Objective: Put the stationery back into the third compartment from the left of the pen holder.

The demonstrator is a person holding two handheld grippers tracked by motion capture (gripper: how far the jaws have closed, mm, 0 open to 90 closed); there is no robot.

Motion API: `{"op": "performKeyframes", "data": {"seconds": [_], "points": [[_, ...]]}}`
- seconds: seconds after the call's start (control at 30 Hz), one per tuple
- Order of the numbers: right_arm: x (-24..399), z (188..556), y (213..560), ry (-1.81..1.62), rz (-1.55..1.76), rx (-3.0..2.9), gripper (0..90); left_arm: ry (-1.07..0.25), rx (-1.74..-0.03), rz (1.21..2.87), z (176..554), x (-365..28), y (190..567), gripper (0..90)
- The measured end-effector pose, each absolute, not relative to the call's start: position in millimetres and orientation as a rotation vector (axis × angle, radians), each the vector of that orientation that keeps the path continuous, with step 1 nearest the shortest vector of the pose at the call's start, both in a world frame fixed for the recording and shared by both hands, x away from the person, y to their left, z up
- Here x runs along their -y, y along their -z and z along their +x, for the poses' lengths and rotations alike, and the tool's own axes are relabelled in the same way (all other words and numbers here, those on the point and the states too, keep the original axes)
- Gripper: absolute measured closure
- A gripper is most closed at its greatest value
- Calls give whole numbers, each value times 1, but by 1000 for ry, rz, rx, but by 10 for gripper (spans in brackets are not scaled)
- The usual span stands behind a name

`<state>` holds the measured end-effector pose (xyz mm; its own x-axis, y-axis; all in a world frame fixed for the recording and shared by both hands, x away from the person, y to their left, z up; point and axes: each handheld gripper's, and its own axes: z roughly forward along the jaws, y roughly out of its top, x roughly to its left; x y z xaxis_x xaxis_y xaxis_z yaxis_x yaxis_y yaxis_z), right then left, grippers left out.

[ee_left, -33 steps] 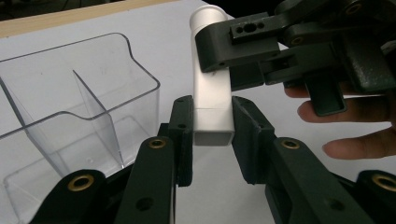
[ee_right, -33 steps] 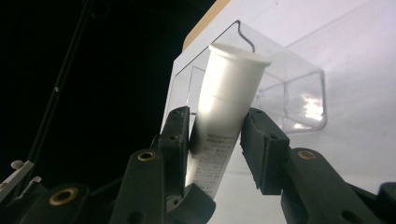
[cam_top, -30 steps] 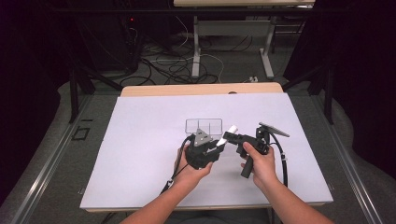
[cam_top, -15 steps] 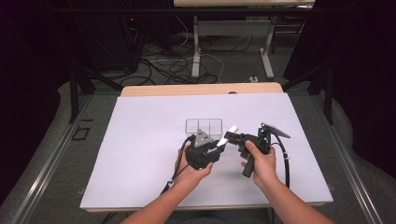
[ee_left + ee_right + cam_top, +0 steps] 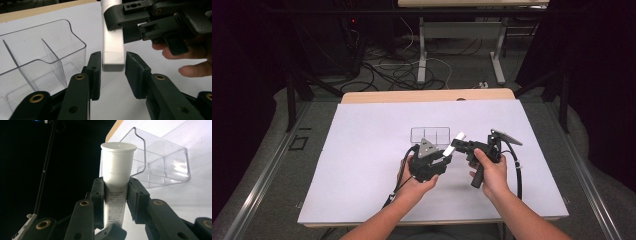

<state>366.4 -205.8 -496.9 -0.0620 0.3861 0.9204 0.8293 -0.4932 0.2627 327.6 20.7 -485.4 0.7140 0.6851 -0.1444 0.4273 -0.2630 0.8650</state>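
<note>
White table (image 5: 362,165), R gripper (image 5: 458,143) fingers clamp tube (image 5: 454,143), L gripper (image 5: 113,72) fingers just opening, off it.

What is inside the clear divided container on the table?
The clear divided container shows upright partitions and bare compartments, nothing lying in them. Its near corner is covered by the left gripper, so that part cannot be seen.

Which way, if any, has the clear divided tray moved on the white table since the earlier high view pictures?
No. The clear divided tray sits at the same spot on the white table, just beyond the left gripper and below the wooden edge.
</note>
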Motion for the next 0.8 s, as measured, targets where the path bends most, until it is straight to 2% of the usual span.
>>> {"op": "performKeyframes", "data": {"seconds": [0.37,0.57,0.8], "points": [[193,370,474,1657,-1831,1548,693,-345,-890,1898,323,-45,486,528],[179,375,459,1785,-1813,1825,693,-383,-906,1894,322,-62,486,423],[165,378,450,1881,-1764,2085,693,-445,-910,1890,321,-82,484,352]]}}
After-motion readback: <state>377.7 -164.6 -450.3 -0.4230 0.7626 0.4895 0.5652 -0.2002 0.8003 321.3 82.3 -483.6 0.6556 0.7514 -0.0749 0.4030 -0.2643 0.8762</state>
